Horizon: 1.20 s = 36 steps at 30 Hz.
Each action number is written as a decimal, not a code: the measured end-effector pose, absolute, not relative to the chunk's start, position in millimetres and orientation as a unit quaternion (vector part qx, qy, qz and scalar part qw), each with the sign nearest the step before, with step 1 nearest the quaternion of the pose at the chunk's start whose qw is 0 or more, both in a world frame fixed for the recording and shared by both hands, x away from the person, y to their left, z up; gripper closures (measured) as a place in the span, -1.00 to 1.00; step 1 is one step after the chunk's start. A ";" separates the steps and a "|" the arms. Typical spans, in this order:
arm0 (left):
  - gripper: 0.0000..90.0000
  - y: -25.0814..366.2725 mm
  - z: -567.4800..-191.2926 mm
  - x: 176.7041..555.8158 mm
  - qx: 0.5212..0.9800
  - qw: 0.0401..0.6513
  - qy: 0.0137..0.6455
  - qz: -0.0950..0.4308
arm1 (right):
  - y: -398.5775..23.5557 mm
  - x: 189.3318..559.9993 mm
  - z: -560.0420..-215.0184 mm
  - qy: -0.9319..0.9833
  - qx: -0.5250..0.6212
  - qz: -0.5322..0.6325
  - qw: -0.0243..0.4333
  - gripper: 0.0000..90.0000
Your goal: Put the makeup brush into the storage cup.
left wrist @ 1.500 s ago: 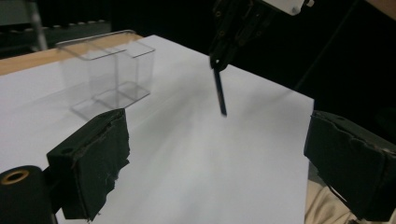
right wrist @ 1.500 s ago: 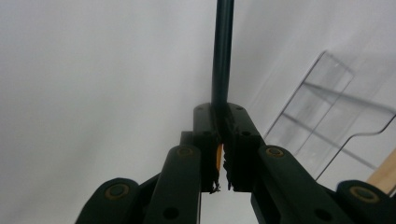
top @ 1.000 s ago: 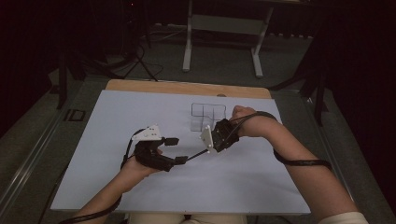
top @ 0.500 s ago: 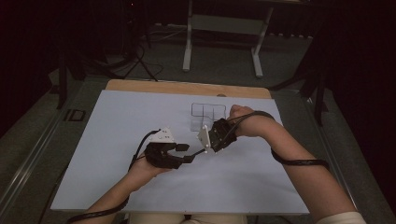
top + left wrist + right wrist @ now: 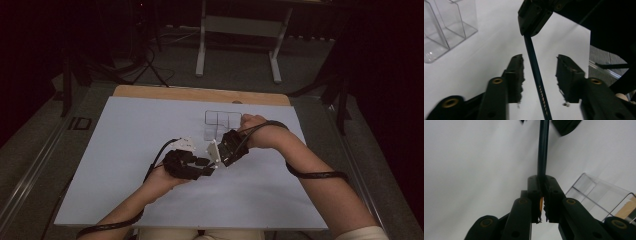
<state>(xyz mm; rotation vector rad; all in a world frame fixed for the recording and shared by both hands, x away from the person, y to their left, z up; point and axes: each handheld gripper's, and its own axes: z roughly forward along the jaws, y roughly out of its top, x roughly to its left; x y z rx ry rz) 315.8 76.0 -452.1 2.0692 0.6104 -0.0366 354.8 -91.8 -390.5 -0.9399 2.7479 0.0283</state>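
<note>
Black claws [image 5: 540,75], brass-coloured pivot screws, frayed pads; black trailing cables; pale short sleeve.

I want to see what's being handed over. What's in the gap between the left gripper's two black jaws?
A dark pencil runs through the gap in the left gripper view, touching neither jaw. The left gripper has just been closing around it, and the right gripper holds its far end.

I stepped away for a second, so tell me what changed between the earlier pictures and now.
The left gripper moved right across the white sheet toward the right gripper. Its jaws have just been closing, and the dark pencil now stands between them, not yet pinched. The right gripper kept its place, shut on the pencil's other end. The clear organizer stayed where it was.
</note>
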 end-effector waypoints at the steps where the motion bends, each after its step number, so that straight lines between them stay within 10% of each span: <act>1: 0.36 75.0 -452.7 316.7 0.845 0.471 0.252 -0.018 | -91.4 354.4 -390.6 0.939 -0.324 0.011 0.118 0.87; 36: 0.81 70.9 -456.5 334.2 0.848 0.429 0.300 -0.079 | -78.9 332.4 -395.1 0.906 -0.387 0.012 0.174 0.87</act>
